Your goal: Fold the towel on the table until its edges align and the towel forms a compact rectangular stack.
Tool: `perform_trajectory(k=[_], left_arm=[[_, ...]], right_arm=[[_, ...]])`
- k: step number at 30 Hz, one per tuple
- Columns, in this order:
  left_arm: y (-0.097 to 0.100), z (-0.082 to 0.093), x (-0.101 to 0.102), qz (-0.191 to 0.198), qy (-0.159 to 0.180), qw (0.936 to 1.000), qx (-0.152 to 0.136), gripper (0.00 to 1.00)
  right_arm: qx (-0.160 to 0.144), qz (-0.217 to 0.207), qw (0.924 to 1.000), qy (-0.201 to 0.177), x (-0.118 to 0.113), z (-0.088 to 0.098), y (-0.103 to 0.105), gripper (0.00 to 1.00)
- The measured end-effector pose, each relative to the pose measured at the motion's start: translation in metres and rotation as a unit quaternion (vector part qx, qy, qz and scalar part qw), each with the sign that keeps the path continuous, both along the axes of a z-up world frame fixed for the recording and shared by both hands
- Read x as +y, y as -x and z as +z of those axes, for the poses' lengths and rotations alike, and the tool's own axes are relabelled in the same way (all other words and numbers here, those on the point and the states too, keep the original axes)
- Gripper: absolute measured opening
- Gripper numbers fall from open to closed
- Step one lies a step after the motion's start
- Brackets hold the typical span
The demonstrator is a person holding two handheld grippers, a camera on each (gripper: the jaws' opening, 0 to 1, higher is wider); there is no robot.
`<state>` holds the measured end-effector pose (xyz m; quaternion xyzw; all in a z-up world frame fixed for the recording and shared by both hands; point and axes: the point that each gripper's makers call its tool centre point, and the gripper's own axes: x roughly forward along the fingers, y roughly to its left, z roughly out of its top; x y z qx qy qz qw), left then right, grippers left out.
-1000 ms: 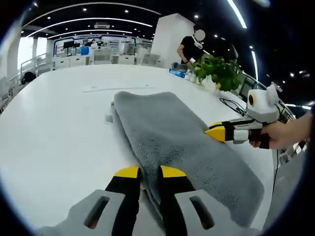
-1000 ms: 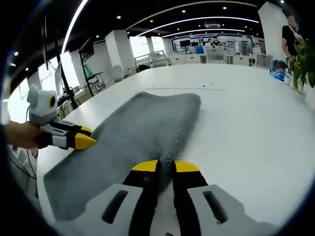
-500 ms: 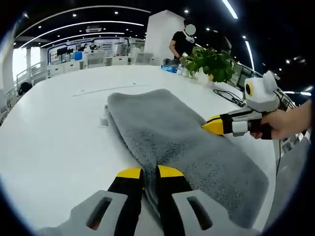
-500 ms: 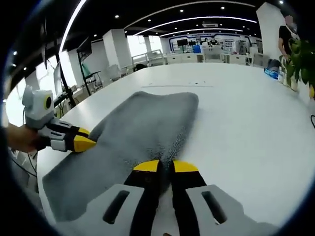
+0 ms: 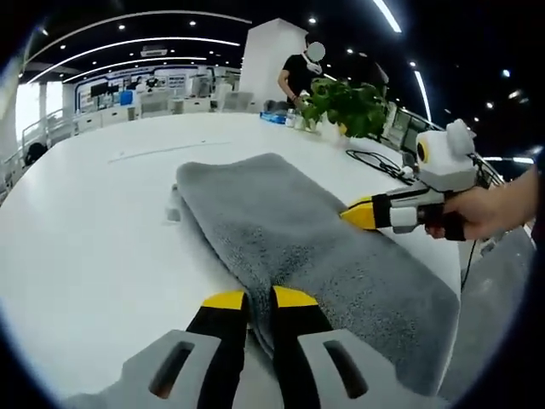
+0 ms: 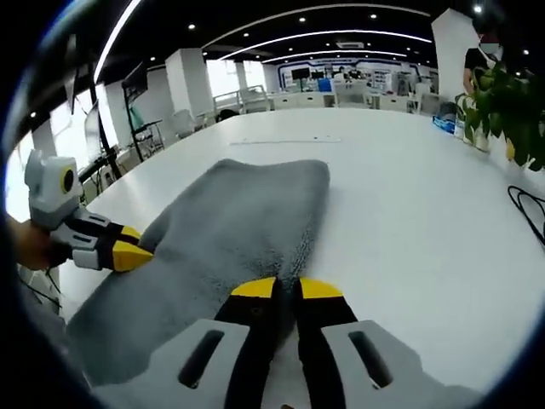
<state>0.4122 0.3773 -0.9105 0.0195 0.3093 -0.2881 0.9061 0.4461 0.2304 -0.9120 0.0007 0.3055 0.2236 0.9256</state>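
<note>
With the grey towel lying lengthwise on the white table, each long edge was apparently pinched by the narrowed left gripper and right gripper, and a joint lift for the next fold was judged due

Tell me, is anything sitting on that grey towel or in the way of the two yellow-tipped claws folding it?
Nothing visible does. Both grippers already pinch opposite long edges of the towel: left gripper, right gripper. The towel's top is bare, and the white table around it is open; the plant stands well off.

Both claws, L & R, closed, each pinching towel edge.
</note>
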Motion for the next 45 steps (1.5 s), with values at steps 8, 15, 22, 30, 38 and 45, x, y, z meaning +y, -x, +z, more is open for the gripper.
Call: perform_trajectory(k=[8, 15, 22, 30, 38, 45], left_arm=[[-0.004, 0.002, 0.009, 0.009, 0.017, 0.9995, 0.026, 0.18], [0.007, 0.019, 0.019, 0.014, 0.009, 0.9997, 0.019, 0.28], [0.029, 0.027, 0.021, -0.008, -0.019, 0.9996, 0.017, 0.35], [0.064, 0.038, 0.019, -0.033, -0.024, 0.9992, 0.003, 0.45], [0.096, 0.042, 0.017, -0.066, -0.050, 0.9965, -0.007, 0.52], [0.117, 0.050, -0.004, -0.144, -0.102, 0.9832, -0.046, 0.55]], right_arm=[[0.020, 0.012, 0.9997, -0.004, -0.002, 0.007, 0.001, 0.09], [0.019, 0.030, 0.9994, -0.001, -0.006, 0.018, 0.018, 0.18], [0.021, 0.054, 0.9983, 0.006, -0.011, 0.026, 0.039, 0.20], [0.012, 0.106, 0.9938, 0.029, -0.005, 0.035, 0.066, 0.40], [-0.005, 0.172, 0.9838, 0.048, 0.012, 0.047, 0.091, 0.43], [0.002, 0.238, 0.9692, 0.062, 0.026, 0.046, 0.124, 0.40]])
